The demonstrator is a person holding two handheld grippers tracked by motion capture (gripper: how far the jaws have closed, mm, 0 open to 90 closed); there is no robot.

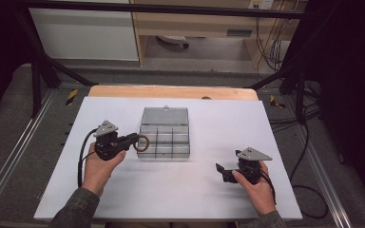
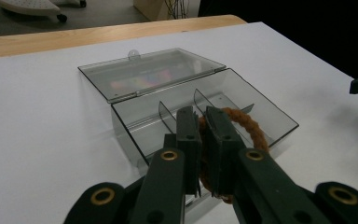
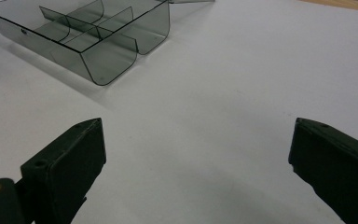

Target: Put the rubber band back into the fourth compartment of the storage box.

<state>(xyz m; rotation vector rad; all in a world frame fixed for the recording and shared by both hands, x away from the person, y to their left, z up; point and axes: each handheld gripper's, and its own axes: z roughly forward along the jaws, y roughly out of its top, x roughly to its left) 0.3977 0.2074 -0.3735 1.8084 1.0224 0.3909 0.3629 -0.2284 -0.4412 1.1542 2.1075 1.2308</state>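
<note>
My left gripper pinches the brown ring just ahead of the open box, seemingly for dropping in; right gripper jaws gape, idle.

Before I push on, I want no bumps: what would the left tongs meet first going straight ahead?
Probably the clear divided box: the left tongs, shut on a brown rope ring, point at its near side.

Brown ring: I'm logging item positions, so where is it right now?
The brown ring is clamped in the left gripper, at the left edge of the open clear compartment box at mid-table in the high view.
</note>
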